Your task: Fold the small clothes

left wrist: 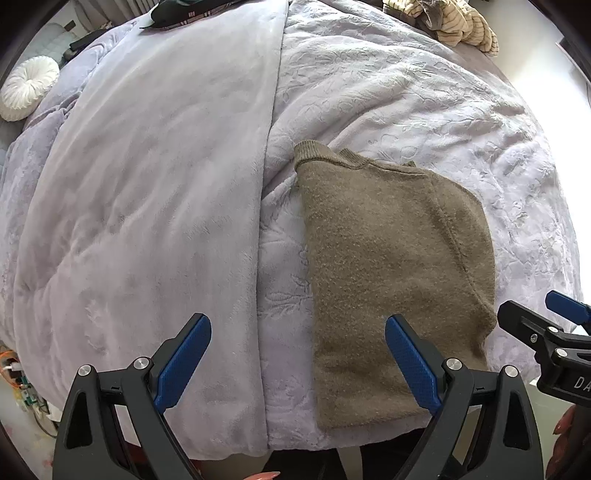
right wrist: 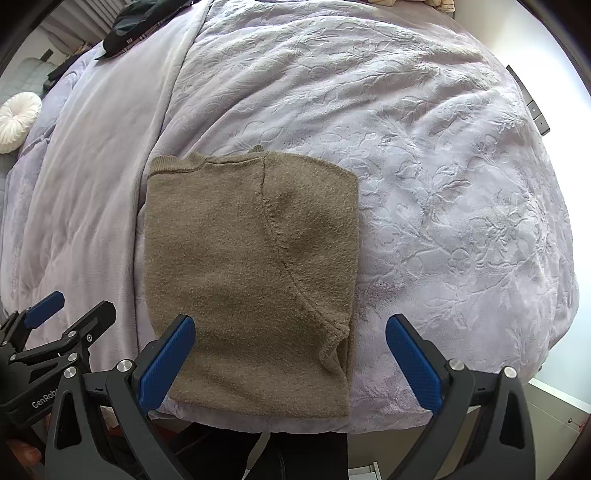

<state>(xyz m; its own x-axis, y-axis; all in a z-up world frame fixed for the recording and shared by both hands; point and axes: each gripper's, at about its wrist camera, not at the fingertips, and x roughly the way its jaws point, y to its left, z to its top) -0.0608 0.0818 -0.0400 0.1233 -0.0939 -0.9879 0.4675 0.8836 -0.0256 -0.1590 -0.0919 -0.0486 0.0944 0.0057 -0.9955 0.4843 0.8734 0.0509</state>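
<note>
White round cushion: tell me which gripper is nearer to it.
Left. The left gripper sits on the side of the sweater toward the cushion; the right gripper is farther over.

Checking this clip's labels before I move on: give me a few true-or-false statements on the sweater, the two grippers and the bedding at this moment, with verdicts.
1. The brown sweater lies folded on the lilac blanket. True.
2. The left gripper is shut on the sweater's hem. False: its jaws stand wide apart and hold nothing.
3. The right gripper is open, its fingers either side of the sweater's near right corner. True.
4. The round white cushion sits on top of the sweater. False: it lies far off at the left edge of the bed.
5. The striped clothes lie at the far side of the bed, apart from the sweater. True.
</note>
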